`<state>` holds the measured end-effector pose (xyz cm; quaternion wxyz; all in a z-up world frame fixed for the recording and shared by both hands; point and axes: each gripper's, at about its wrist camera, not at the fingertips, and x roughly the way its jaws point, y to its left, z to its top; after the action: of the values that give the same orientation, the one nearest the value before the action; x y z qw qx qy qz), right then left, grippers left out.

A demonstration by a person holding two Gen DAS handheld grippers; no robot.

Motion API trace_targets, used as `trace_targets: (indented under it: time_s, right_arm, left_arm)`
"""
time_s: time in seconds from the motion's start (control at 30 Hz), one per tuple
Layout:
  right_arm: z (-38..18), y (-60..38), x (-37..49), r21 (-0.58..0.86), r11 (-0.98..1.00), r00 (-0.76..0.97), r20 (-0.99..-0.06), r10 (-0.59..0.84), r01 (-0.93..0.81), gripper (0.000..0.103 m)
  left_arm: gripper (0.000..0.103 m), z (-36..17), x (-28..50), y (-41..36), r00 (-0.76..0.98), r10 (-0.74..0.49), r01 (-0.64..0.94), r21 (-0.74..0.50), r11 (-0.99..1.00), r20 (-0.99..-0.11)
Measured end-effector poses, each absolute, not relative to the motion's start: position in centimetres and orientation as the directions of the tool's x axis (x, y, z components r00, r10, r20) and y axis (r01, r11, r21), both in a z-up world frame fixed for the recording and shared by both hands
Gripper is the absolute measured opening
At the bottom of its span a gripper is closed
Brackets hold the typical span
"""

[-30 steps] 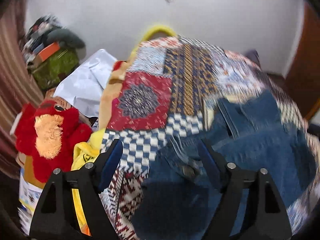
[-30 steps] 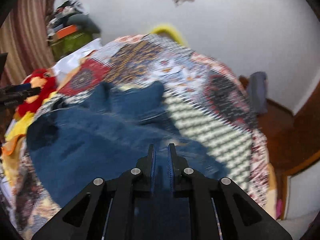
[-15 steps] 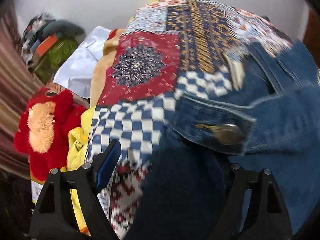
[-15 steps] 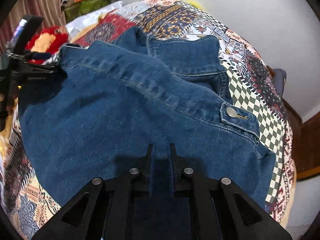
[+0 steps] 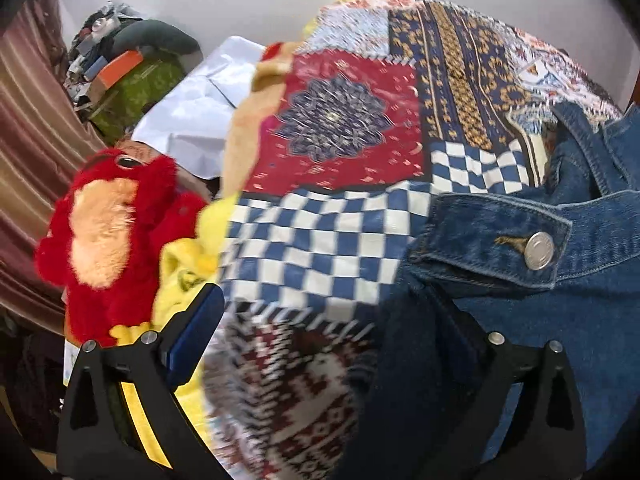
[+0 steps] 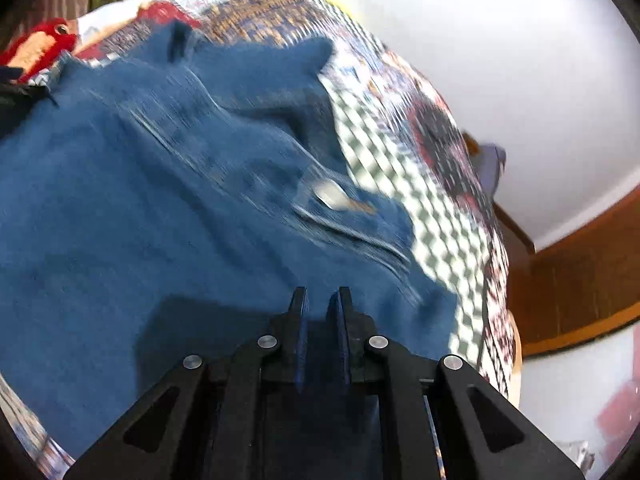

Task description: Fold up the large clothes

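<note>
- At the far left of the left wrist view hangs a striped brown curtain [image 5: 28, 128], and beyond it sits a pile of clutter [image 5: 120, 64] against the white wall.
- A red plush toy [image 5: 108, 236] with an orange face lies just left of the bed, touching a yellow cloth [image 5: 184, 264].
- The left gripper [image 5: 320, 320] has its jaws spread wide. Its left finger stands over the yellow cloth; the denim hides most of its right finger, and whether that one touches the cloth cannot be told.
- A patchwork bedspread [image 5: 332, 240] of red, blue-checked and gold panels covers the bed.
- The denim jacket [image 5: 560, 300] lies spread on the bedspread, at the right of the left wrist view; a buttoned tab with a metal button [image 5: 539, 251] shows at its near-left edge.
- In the blurred right wrist view the jacket fills the left and centre, collar end far.
- The right gripper [image 6: 322, 312] has its jaws drawn nearly together, pinching the jacket's near edge.
- At the far right stand a wooden door frame [image 6: 580, 280] and white wall.
</note>
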<state>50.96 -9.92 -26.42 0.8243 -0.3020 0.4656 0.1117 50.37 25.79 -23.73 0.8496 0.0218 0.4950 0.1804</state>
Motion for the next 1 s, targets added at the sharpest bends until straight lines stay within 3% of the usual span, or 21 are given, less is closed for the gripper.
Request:
trace_targets:
  time_s: [0.17,0.27,0.4,0.63,0.73,0.83,1.0]
  right_arm:
    - [-24.5,-13.8,51.5,-0.264,0.884,0.489,-0.871,-0.047,-0.385,0.008]
    - [-21.9,-13.9,50.5,-0.183,0.915,0.514,-0.857,0.031,-0.36,0.008]
    - [-19.9,-10.7,47.7,-0.144,0.878,0.514,-0.848,0.129,-0.457,0.008]
    - [-21.8,-4.4,44.2,-0.033,0.798,0.391,-0.884,0.258,-0.601,0.008]
    - [-24.4,-2.7,43.9,-0.107,0.775,0.379,-0.908,0.18,-0.623,0.008]
    - [-25.7,-2.7,43.7,-0.156,0.754,0.402,-0.903,0.153,-0.638,0.008]
    - [-25.5,-4.4,42.7,-0.273,0.744,0.488,-0.869,0.081,-0.609,0.009]
  left_arm:
    - [0.1,-21.0,49.1,26.4,0.456,0.393,-0.306,0.275,0.912,-0.799]
    - [0.1,-18.9,47.6,26.3,0.514,0.315,-0.289,0.185,0.939,-0.798]
    - [0.1,-17.5,45.5,23.9,0.569,0.221,-0.221,0.112,0.969,-0.792]
    - [0.1,-19.5,42.7,17.9,0.57,0.042,-0.056,0.012,0.998,-0.821]
    - [0.1,-20.9,42.5,16.2,0.551,0.041,0.0,0.049,0.999,-0.834]
    - [0.1,-23.3,42.5,15.8,0.514,0.121,0.017,0.152,0.988,-0.849]
    - [0.101,-25.5,41.9,19.5,0.468,0.078,-0.075,0.048,0.996,-0.88]
